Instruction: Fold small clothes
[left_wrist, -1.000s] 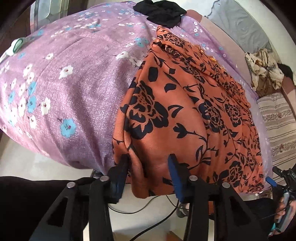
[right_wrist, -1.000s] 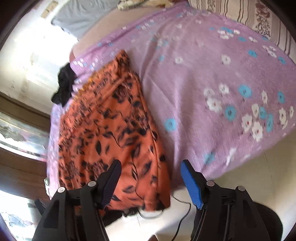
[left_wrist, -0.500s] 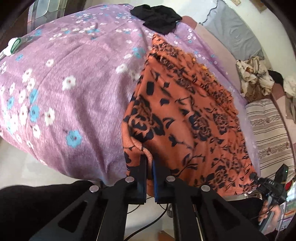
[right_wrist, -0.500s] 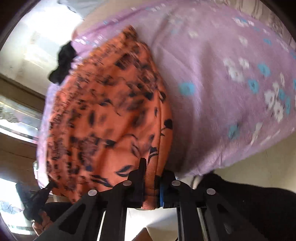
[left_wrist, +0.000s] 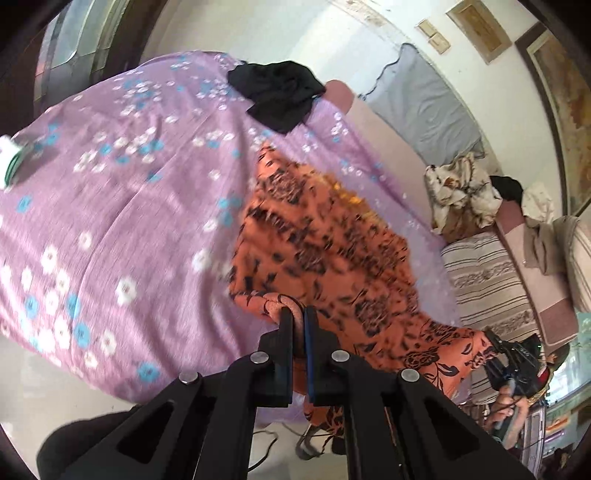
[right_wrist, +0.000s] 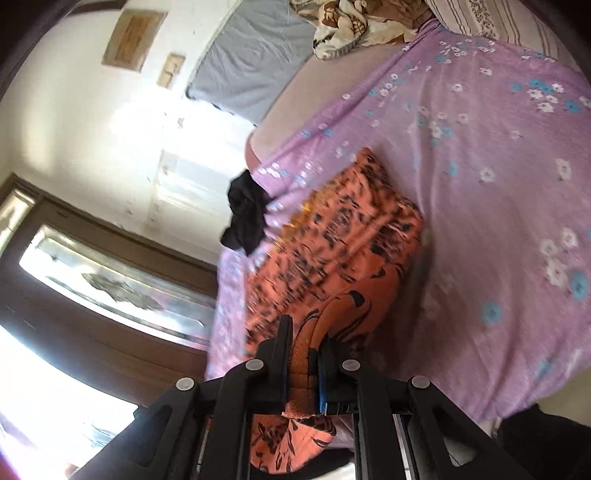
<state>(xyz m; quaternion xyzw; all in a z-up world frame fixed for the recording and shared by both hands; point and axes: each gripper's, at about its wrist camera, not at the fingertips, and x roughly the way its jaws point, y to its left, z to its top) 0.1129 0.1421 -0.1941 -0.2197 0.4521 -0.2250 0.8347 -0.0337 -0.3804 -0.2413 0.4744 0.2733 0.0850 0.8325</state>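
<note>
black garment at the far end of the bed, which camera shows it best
The left wrist view: the black garment lies crumpled on the purple floral sheet, sharp and fully visible. The right wrist view shows it smaller, blurred, hanging at the sheet's edge.

Ahead of the left gripper's (left_wrist: 298, 314) fingers the orange cloth (left_wrist: 332, 258) fills the way, pinched between them. To their left lies open purple sheet (left_wrist: 129, 221), flat and bare out to a small green-and-white thing (left_wrist: 11, 162) at the far left edge. Far ahead a black garment (left_wrist: 277, 96) sits at the sheet's far edge. To the right, beyond the cloth, stand a striped cushion (left_wrist: 484, 280) and a heap of clothes (left_wrist: 458, 192).

Right of the right gripper's (right_wrist: 304, 332) fingers the sheet (right_wrist: 498, 184) is bare and wide. Left of them the bed drops off toward a window (right_wrist: 110, 280), with the black garment (right_wrist: 245, 214) at that edge.
</note>
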